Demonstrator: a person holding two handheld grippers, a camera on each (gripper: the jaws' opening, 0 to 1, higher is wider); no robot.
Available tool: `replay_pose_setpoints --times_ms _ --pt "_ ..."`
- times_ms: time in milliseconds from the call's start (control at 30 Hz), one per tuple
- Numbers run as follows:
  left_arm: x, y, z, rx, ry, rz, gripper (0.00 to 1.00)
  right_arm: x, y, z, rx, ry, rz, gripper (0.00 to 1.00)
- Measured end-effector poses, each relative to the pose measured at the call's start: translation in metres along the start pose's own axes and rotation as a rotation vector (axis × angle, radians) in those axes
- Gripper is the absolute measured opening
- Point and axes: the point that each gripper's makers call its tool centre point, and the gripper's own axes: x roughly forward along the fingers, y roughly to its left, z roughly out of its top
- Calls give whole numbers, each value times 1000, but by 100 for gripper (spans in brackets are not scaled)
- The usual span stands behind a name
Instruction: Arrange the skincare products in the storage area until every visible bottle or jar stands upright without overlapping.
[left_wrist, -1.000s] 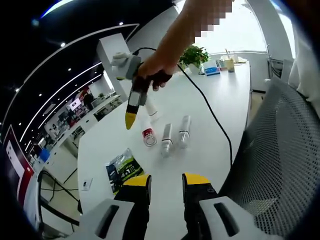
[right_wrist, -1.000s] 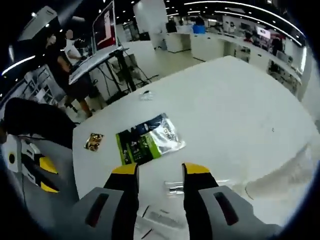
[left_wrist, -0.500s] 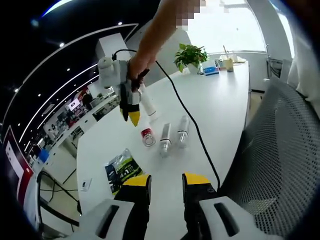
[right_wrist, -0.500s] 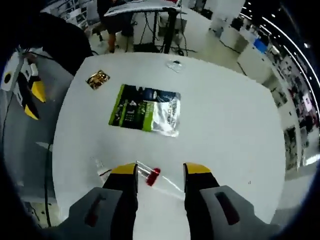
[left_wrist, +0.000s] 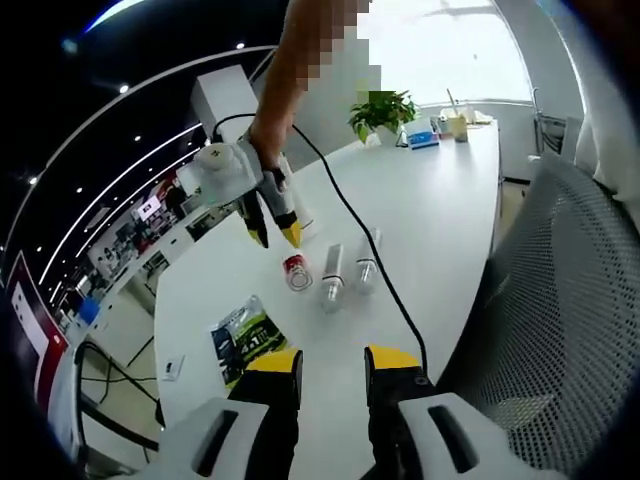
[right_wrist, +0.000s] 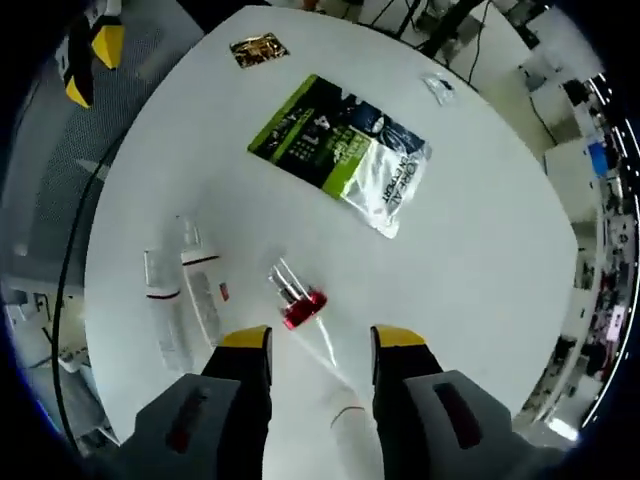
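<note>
Several skincare products lie on their sides on the white table (left_wrist: 440, 190). A small clear bottle with a red cap (left_wrist: 296, 272) (right_wrist: 297, 300) lies just ahead of my right gripper (right_wrist: 322, 342), which hovers open over it, held by a hand. A white bottle (right_wrist: 346, 425) (left_wrist: 305, 226) lies under and between its jaws. Two clear tubes (left_wrist: 332, 275) (left_wrist: 366, 262) lie side by side, to the left in the right gripper view (right_wrist: 160, 300) (right_wrist: 202, 290). My left gripper (left_wrist: 335, 362) stays open near the table edge, holding nothing.
A green and silver sachet (left_wrist: 245, 335) (right_wrist: 345, 150) lies flat beyond the bottles, with a small gold packet (right_wrist: 257, 48) further off. The right gripper's black cable (left_wrist: 390, 285) crosses the table. A grey mesh chair (left_wrist: 560, 300) stands at the right. A potted plant (left_wrist: 385, 108) sits far back.
The right gripper has come lower and closer over the red-capped bottle, tipping to look straight down at the table. The left gripper has stayed still.
</note>
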Motion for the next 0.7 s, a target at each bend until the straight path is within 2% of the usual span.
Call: replay_pose_setpoints --times_ms 67,133,333,400,500,700 --pt "0 0 0 0 2 0 26 5 2 -2 -34 22 20 37" --pt "0 0 0 -1 1 0 26 6 -1 -4 -81 47 8 36" --pt "0 2 -2 -11 9 4 26 12 -4 -8 -149 88 13 35" --pt "0 1 -2 -10 9 5 26 15 -8 -9 -216 114 5 35" --pt "1 3 -3 -10 14 11 26 23 -5 -13 -314 150 30 33" --pt "1 6 -6 -17 26 26 26 32 -5 -15 -418 175 49 32"
